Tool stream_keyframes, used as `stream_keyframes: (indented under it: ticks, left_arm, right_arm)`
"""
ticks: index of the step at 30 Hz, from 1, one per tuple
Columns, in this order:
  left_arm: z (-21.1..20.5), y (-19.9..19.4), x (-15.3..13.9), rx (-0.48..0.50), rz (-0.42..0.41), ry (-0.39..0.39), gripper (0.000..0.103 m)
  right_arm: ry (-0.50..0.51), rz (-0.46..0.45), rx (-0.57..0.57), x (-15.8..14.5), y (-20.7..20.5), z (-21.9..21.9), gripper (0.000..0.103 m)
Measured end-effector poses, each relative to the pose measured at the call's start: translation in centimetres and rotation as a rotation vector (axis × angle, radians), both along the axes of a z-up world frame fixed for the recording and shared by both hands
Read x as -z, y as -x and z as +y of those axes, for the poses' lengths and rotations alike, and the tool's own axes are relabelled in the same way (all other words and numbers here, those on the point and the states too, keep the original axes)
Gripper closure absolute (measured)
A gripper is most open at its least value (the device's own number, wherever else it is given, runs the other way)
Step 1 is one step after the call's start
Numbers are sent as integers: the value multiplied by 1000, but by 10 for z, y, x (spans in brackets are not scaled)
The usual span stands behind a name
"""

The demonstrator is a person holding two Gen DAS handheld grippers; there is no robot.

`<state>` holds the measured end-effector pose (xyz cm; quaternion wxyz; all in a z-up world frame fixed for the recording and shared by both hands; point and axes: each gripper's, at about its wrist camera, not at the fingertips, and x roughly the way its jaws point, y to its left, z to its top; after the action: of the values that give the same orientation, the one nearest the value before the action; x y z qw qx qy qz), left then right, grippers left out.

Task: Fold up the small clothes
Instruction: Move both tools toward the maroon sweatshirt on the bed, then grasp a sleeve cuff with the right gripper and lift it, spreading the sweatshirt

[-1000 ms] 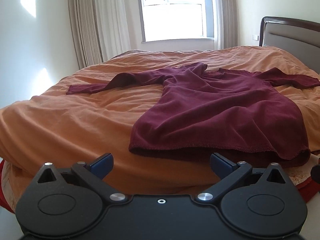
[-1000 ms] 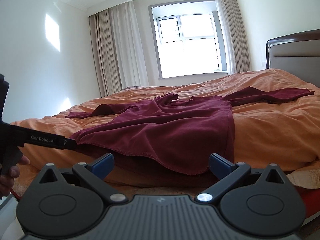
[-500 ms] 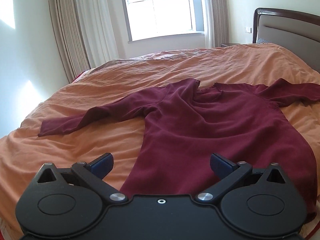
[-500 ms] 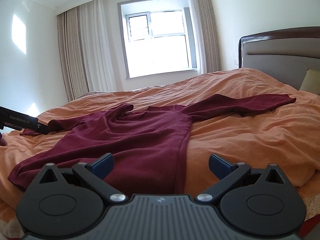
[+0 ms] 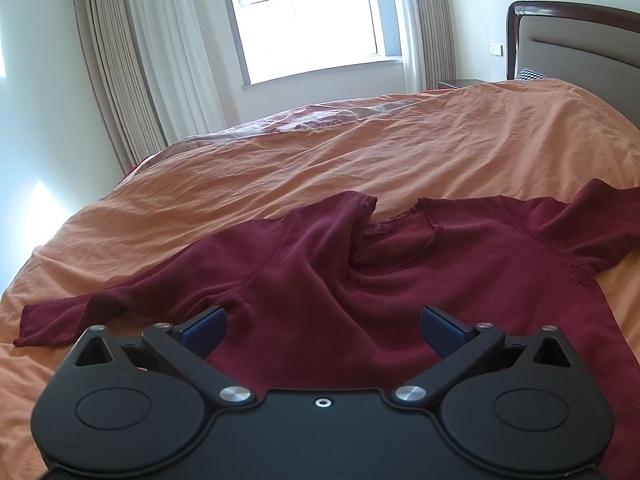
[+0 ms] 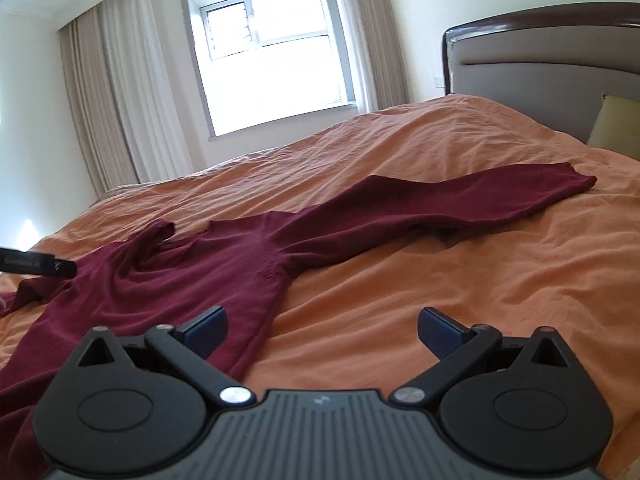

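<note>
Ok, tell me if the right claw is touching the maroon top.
Cannot tell. In the right wrist view the open right claw has one finger overlapping the maroon top; no contact or gap shows.

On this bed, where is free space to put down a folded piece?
Bare orange cover lies beside the maroon shirt, below its outstretched sleeve toward the headboard. More lies beyond the collar toward the window. The middle is taken by the shirt.
</note>
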<state>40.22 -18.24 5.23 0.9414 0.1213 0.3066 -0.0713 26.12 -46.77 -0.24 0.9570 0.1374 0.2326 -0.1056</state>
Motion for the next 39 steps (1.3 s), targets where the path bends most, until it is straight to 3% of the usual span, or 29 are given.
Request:
stream_keyframes:
  ticks: [7,12,18,21,22,23,26,32,39]
  left_arm:
    - [-35,-23,29,4,37,11,0]
    - [-45,-29,50,-12,87,18,0]
    - [-44,-32,59,-25,120,22,0]
    - [-42,-32,56,-29,119,30,0]
    - [-40,-33,55,-29,118,34,0]
    - [-39,-33,52,-32,118,38,0]
    - [-34,-35,45,-51,114,44,0]
    - [-10,-40,26,-90,121,116,0]
    - [28,-38,-3,-133,76,190,0]
  right_arm:
    - [2,20,158,8,-39,-107,0]
    - [-36,-14,313,12,-60,-175,1]
    - [-105,-50,466,15,-77,-234,25]
    - [-109,-12,539,18,-87,-249,54]
    - [-96,10,563,19,-90,-251,69]
    - [-78,32,587,20,-93,-253,86]
    - [-55,34,589,14,-97,-249,96]
    - [135,-106,455,-52,-100,-193,96]
    - [363,-301,91,-149,-117,-71,96]
